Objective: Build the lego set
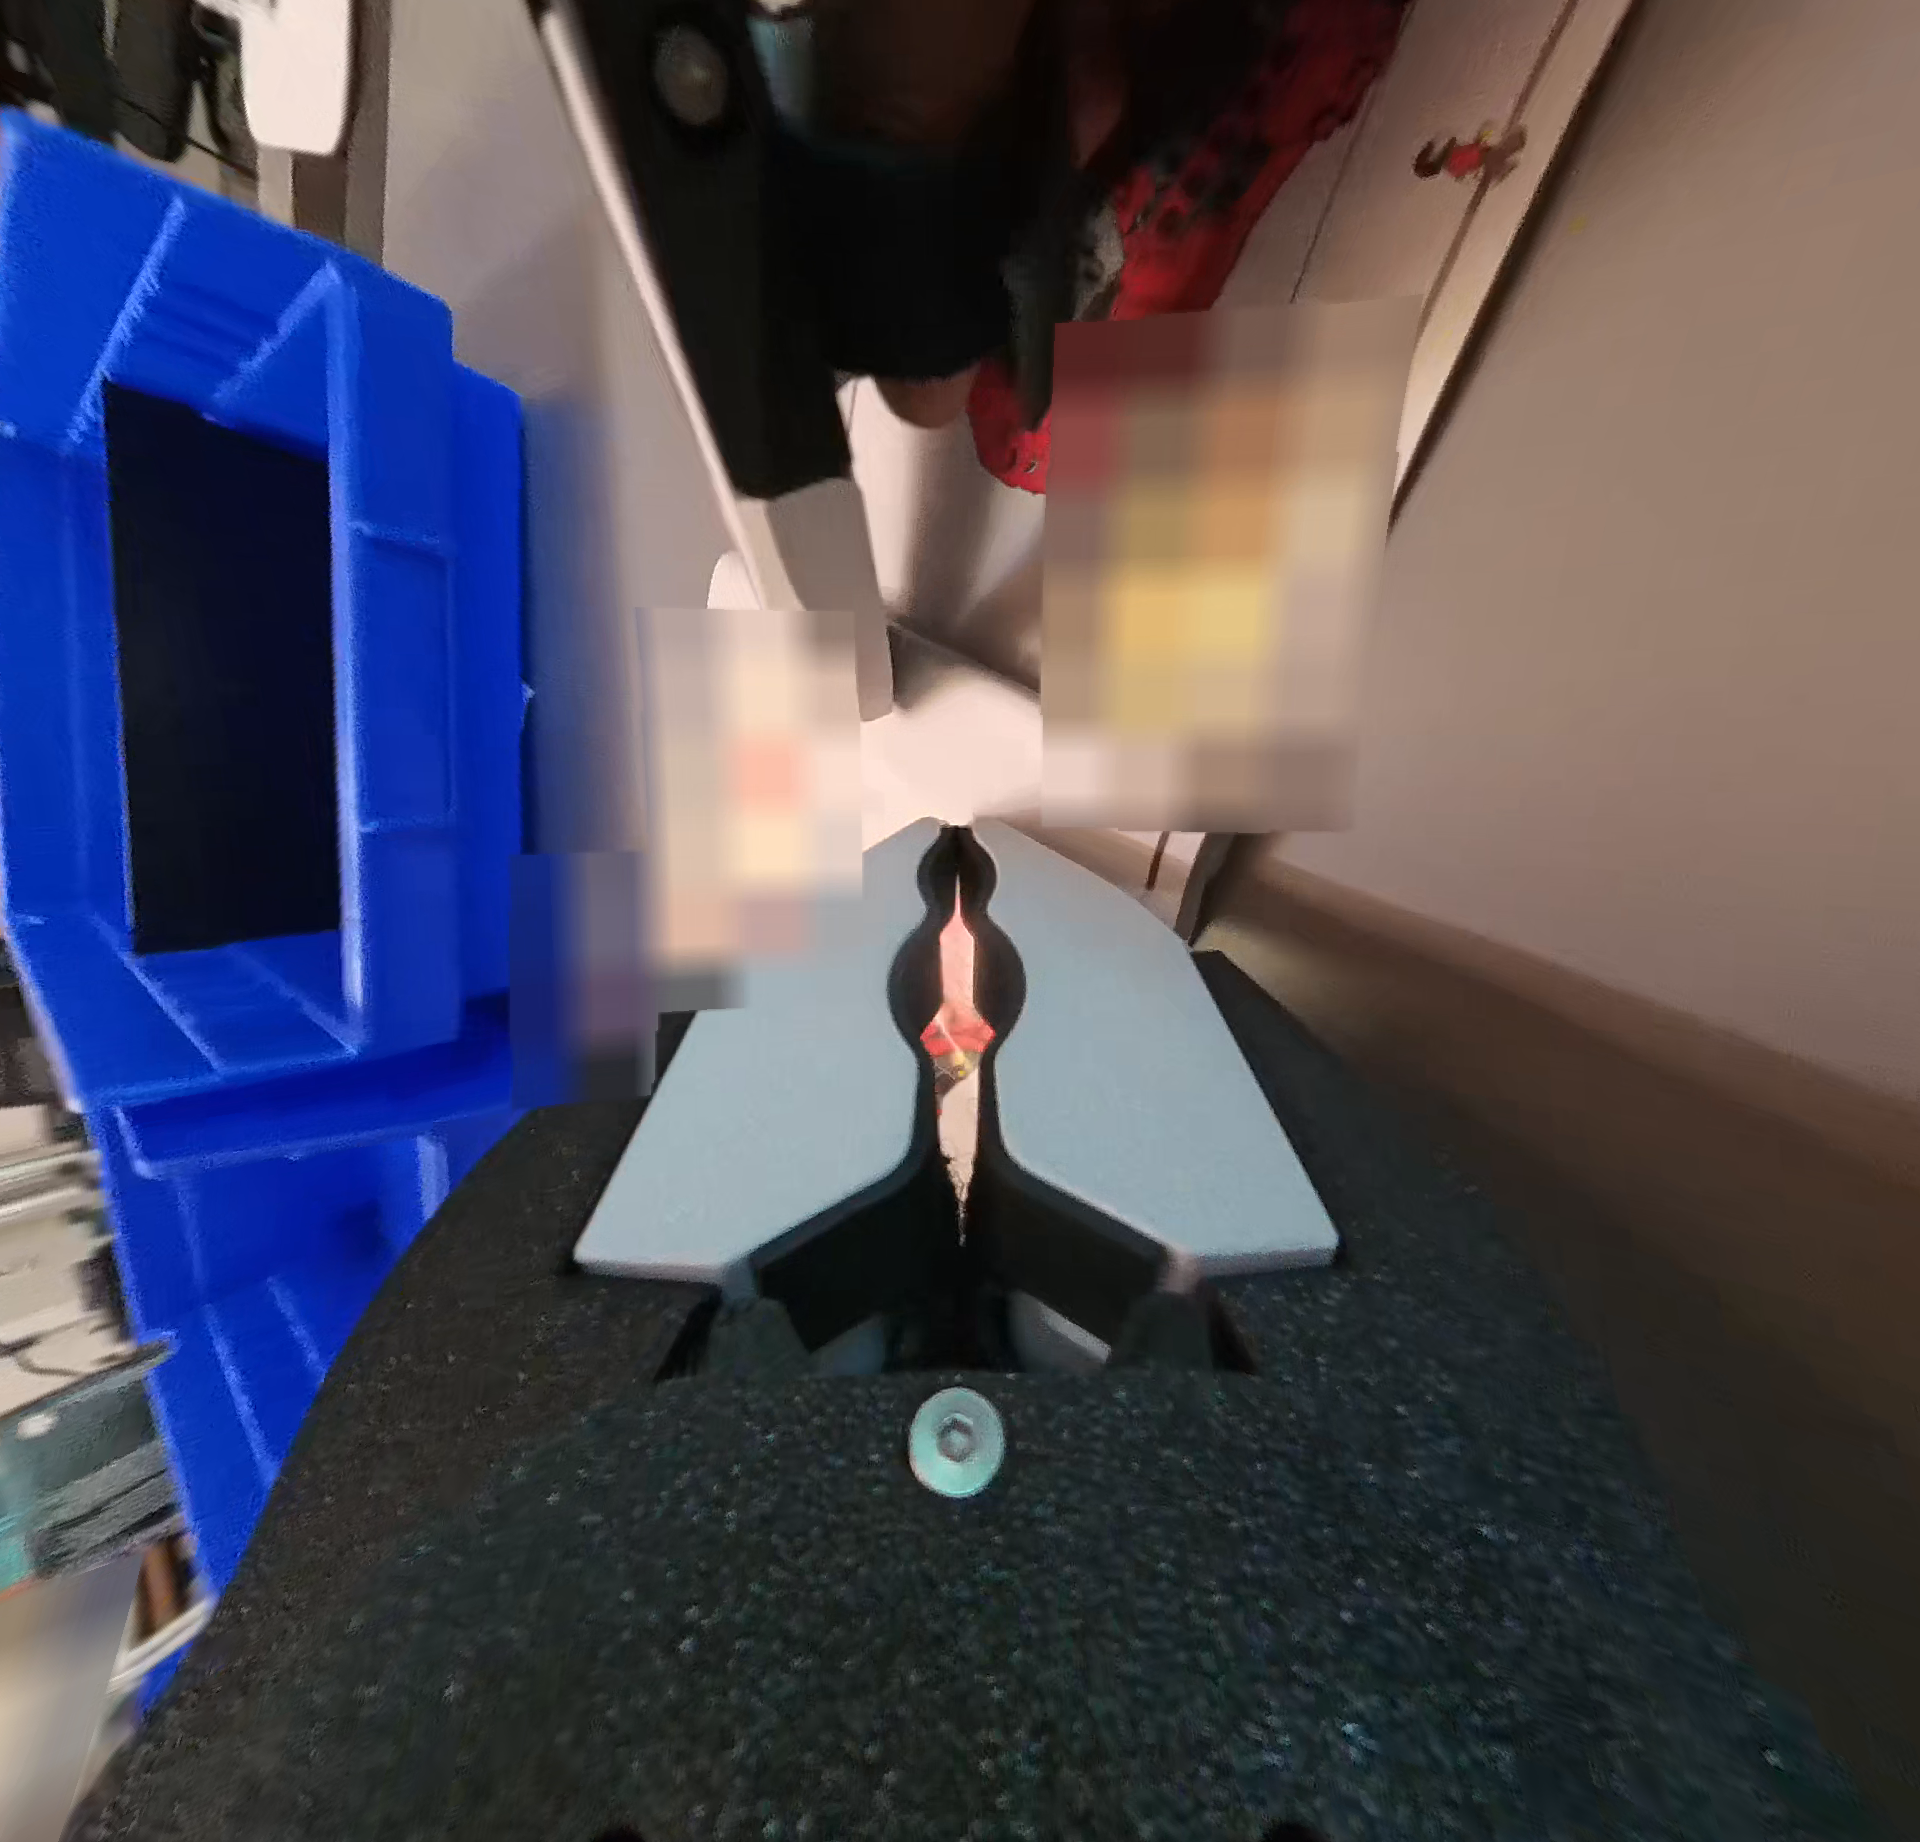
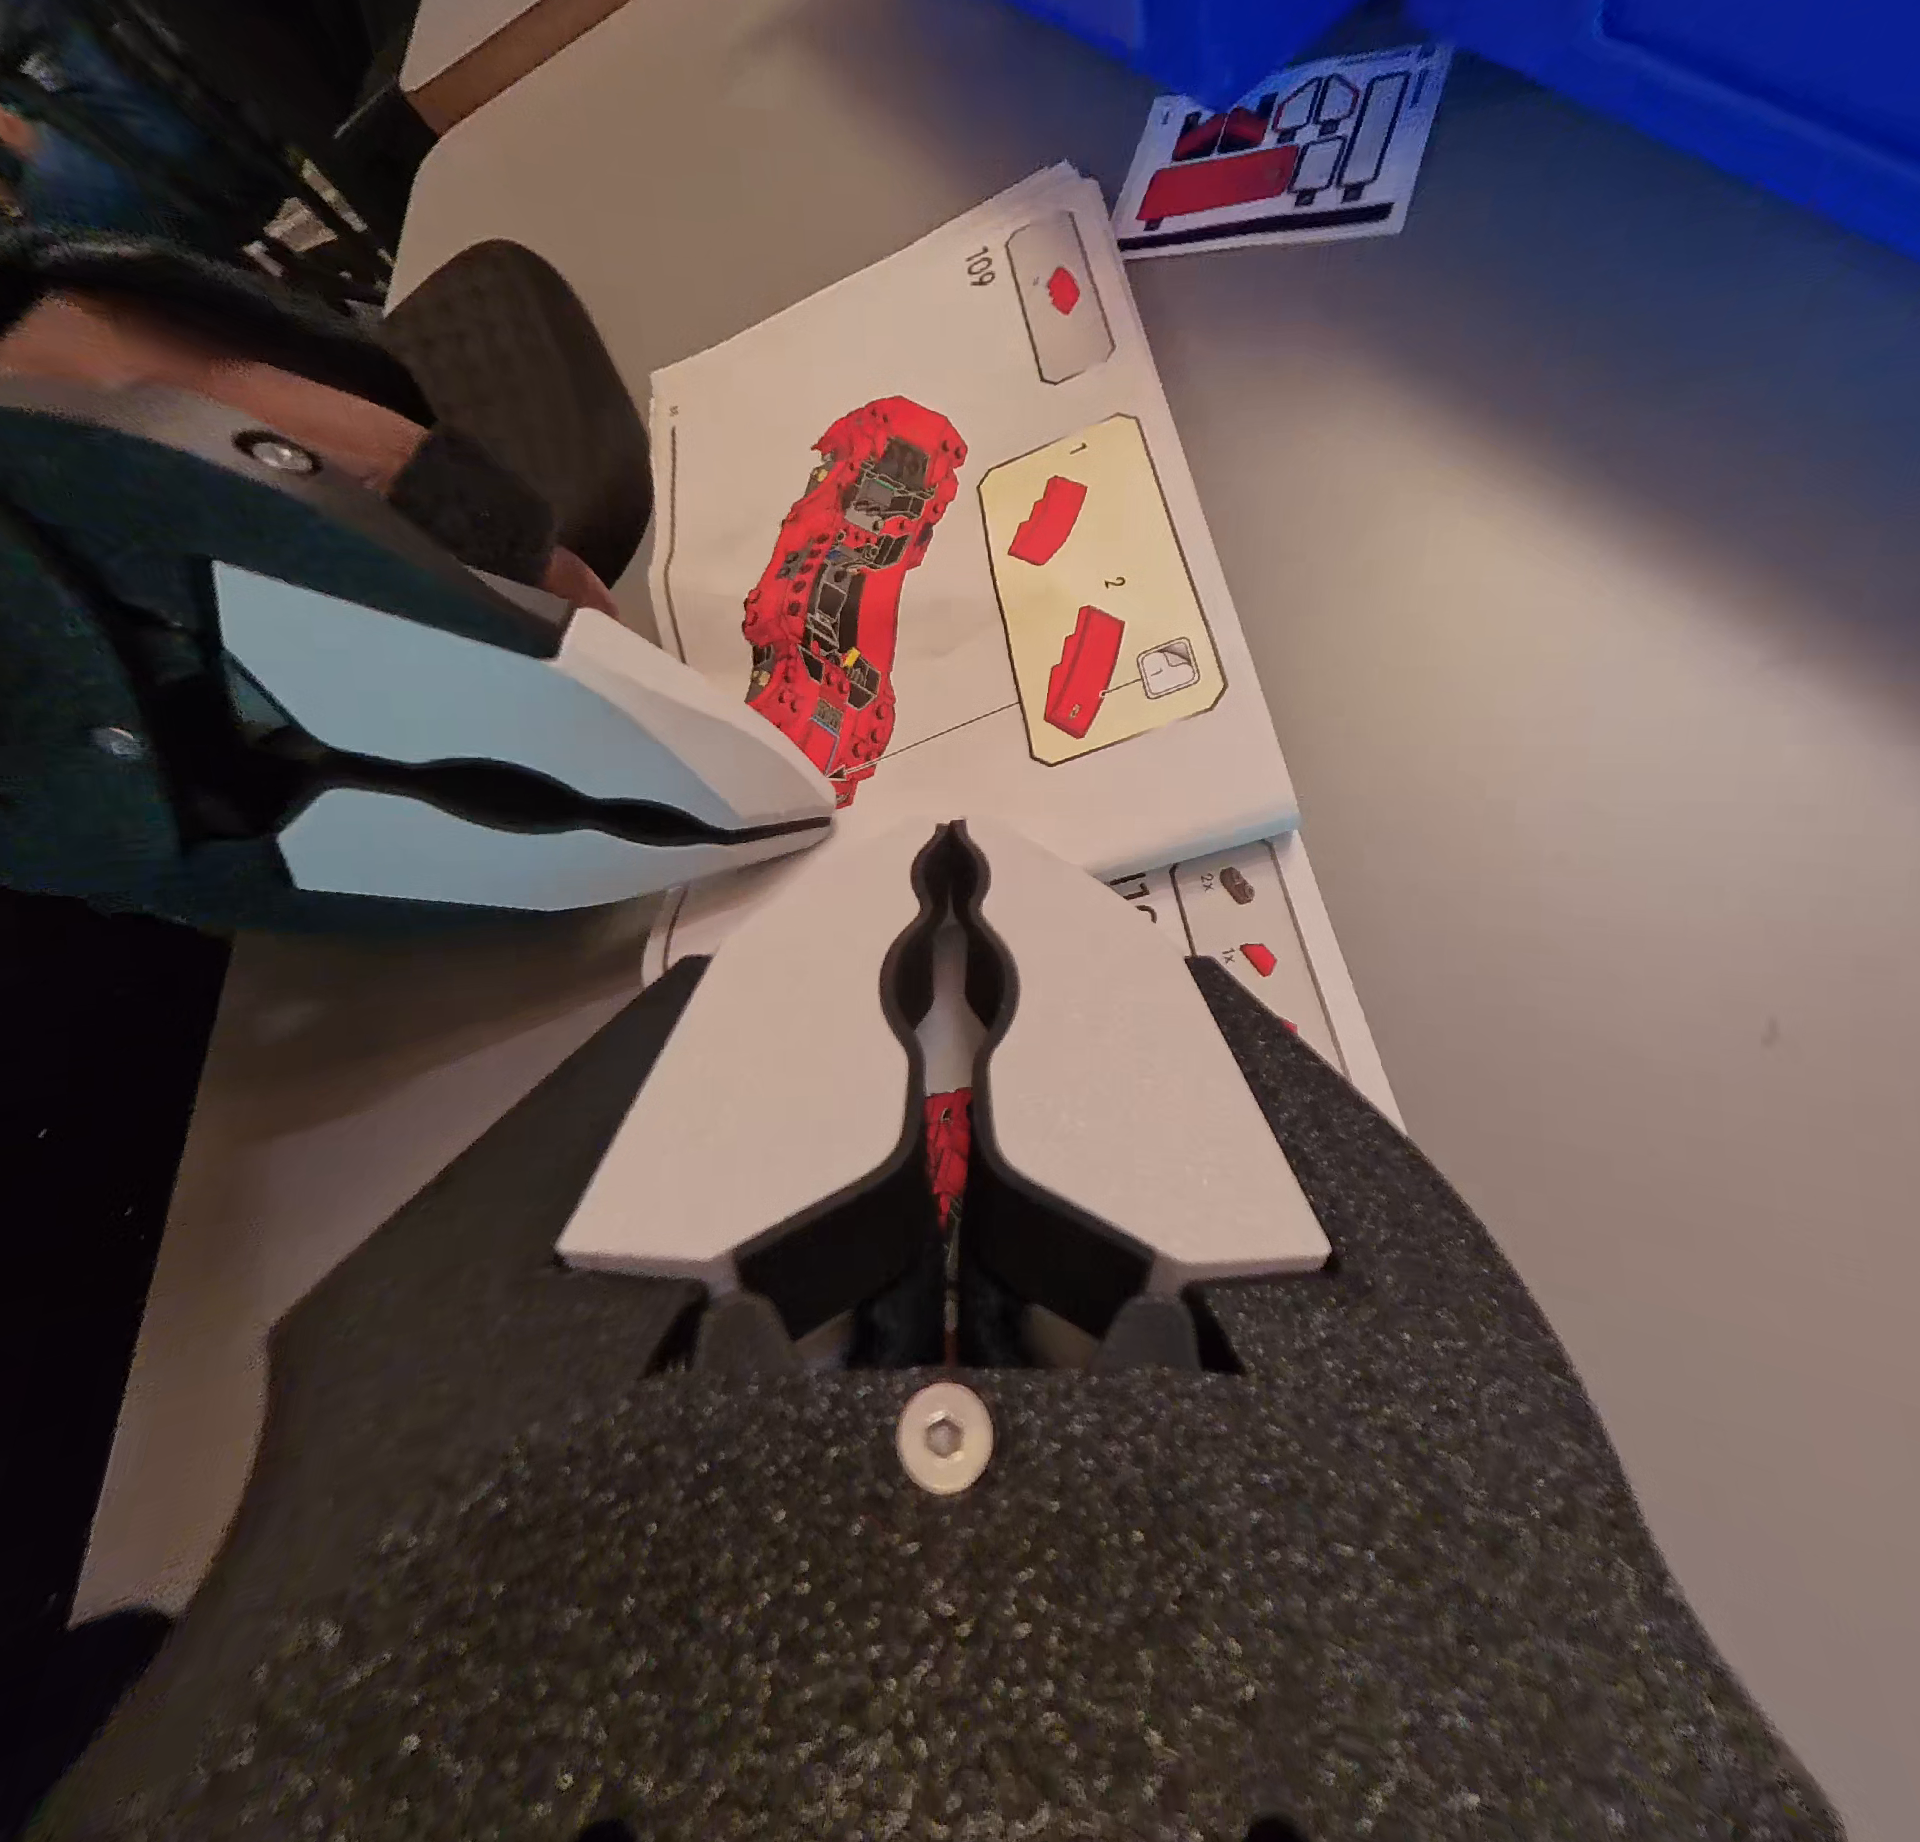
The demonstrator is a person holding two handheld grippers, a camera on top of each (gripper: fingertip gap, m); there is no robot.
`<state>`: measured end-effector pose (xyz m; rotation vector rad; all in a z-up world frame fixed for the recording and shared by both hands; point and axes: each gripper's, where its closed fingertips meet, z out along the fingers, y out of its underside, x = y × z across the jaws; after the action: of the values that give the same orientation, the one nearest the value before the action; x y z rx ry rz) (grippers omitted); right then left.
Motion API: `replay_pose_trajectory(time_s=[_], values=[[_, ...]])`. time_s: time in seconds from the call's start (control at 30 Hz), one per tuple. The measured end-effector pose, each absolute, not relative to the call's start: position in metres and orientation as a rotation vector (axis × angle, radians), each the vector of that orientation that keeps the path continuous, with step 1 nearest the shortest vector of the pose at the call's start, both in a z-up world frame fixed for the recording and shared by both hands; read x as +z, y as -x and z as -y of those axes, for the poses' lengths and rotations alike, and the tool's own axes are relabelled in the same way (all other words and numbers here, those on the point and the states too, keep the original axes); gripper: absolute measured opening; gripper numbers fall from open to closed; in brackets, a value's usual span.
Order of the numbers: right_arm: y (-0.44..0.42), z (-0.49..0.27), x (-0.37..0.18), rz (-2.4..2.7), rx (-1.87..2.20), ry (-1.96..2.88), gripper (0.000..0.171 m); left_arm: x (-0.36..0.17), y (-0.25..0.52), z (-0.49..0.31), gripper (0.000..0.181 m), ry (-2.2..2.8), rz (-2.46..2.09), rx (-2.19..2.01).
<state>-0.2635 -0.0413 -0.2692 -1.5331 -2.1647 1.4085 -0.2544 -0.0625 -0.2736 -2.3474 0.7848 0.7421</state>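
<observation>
An open instruction booklet (image 2: 935,358) lies on the grey table (image 2: 1558,753); its pages picture a red car and red bricks. No loose bricks show in either view. My right gripper (image 2: 951,831) is shut, with its tips over the booklet's fold. My left gripper (image 2: 826,821) comes in from the left, is shut too, and its tips touch the page right beside the right gripper's tips. I cannot tell whether either pinches a page. In the left wrist view my left gripper (image 1: 954,836) is shut, and a bit of red print shows through the gap behind the tips.
A sticker sheet (image 2: 1278,151) lies beyond the booklet, next to a blue bin (image 2: 1662,26). The bin (image 1: 395,701) fills the left of the left wrist view. A gloved hand (image 2: 468,514) holds the left gripper. The right gripper's black body (image 1: 769,265) is close ahead. Left and right tips are no more than a few centimetres apart.
</observation>
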Motion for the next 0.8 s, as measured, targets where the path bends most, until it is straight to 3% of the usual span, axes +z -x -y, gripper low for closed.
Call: replay_pose_trajectory(time_s=[0.3,0.57,0.8], values=[[0.245,0.025,-0.270,2.210,1.460,1.548,0.000,-0.249,0.218,0.044,0.000,2.187,-0.945,0.671],[0.234,0.019,-0.255,2.107,1.726,1.625,0.000,-0.271,0.209,0.038,0.000,2.279,-0.923,0.469],[0.243,0.012,-0.269,2.097,1.612,1.807,0.000,-0.272,0.208,0.038,0.000,2.271,-0.970,0.441]])
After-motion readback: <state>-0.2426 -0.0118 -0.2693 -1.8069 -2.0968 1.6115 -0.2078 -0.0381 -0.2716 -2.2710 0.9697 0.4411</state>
